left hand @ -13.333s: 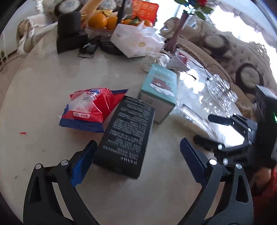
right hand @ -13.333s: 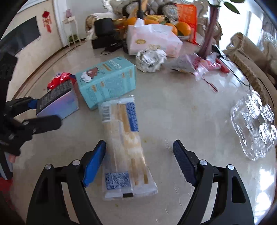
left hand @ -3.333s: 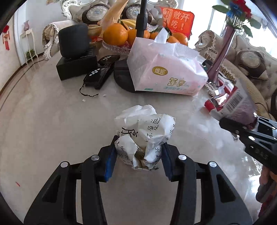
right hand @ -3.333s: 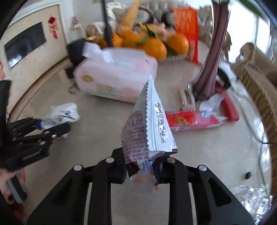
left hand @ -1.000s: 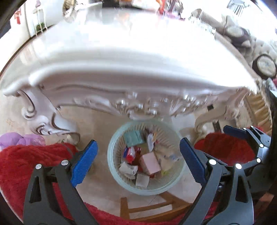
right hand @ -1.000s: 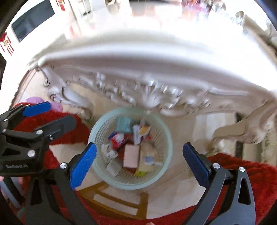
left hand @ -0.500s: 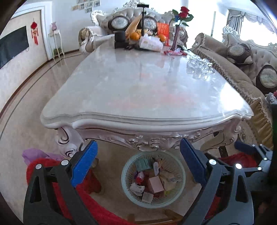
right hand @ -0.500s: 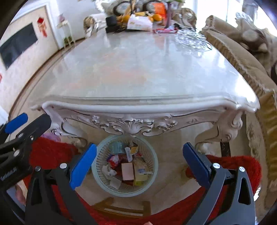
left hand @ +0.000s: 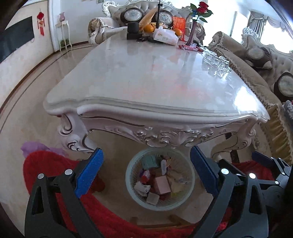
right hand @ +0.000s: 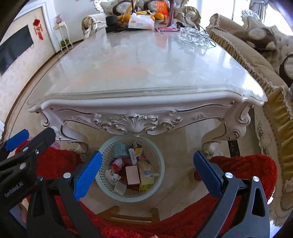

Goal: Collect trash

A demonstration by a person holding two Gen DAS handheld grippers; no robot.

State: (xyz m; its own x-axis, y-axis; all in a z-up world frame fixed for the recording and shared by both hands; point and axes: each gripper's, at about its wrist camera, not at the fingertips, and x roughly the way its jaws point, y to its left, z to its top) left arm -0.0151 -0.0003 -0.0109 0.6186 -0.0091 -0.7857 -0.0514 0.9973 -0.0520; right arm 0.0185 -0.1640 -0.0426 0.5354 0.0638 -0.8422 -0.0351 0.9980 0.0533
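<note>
Both claws pulled back, empty; basket (right hand: 161, 161) holds trash (right hand: 132, 174).

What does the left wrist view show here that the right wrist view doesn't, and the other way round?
Only the left wrist view shows the red roses atop the vase, and the right gripper at its right edge. Only the right wrist view shows the left gripper at its left edge, and a yellow packet in the basket. Both show the marble table, the trash-filled basket on the floor below its edge, the tissue pack and both grippers open and empty.
</note>
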